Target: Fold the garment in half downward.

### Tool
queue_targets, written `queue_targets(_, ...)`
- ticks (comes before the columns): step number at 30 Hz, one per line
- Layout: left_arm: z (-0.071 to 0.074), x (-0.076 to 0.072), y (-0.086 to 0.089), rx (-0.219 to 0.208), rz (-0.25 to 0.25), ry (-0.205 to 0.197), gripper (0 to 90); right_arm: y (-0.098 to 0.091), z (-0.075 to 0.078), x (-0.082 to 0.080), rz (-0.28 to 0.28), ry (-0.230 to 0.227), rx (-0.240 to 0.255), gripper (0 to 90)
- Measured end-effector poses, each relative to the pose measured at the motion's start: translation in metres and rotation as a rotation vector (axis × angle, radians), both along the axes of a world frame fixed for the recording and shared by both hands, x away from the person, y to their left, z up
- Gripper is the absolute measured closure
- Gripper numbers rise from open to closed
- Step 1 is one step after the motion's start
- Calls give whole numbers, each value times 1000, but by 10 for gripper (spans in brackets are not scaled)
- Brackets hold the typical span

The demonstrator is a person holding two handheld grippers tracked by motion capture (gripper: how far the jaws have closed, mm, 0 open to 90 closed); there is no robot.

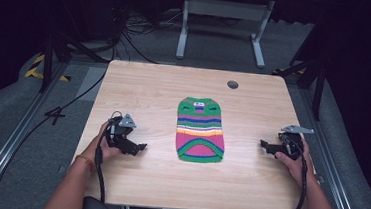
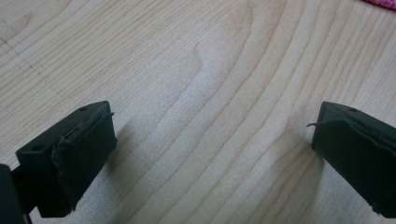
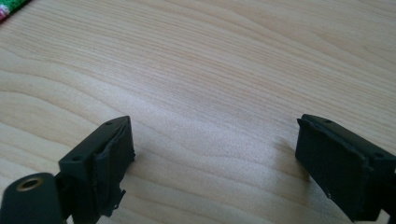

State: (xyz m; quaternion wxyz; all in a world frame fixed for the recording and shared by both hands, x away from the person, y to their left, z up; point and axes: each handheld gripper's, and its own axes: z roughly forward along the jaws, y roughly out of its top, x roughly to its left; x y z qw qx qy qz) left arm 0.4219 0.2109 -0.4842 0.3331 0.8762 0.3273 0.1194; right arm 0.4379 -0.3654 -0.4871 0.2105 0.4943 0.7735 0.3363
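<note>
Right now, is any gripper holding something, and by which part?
Nothing is held. The left gripper and the right gripper both stand open over bare table, apart from the striped knit garment lying flat between them.

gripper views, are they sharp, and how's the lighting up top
Left gripper view: wood grain of the table crisp, near jaws slightly soft, faint shadows beside them. Right gripper view: much the same, with a pale sheen mid-table. High view: table and sweater evenly lit, surroundings dark, whole picture a bit soft.
</note>
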Motion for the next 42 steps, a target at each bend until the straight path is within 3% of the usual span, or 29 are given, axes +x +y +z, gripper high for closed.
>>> queue_targets(15, 0, -1, 1, -1, -12, 7, 6, -4, 0, -7, 16, 0, 1, 118)
queue_targets(34, 2, 1, 3, 6, 14, 3, 24, -6, 1, -10, 96, -8, -4, 159)
queue_targets(36, 3, 1, 4, -10, 13, 4, 72, -6, 2, -10, 99, -1, -5, 177)
queue_targets(39, 7, 2, 5, -16, -12, 5, 244, -3, 4, -11, 139, 12, 5, 186)
queue_targets(40, 11, 3, 2, 2, -8, -4, 204, 0, 8, -11, 160, 12, 21, 203)
queue_targets(42, 14, 3, 1, -2, -22, -5, 209, 1, 10, -11, 164, 9, 23, 203)
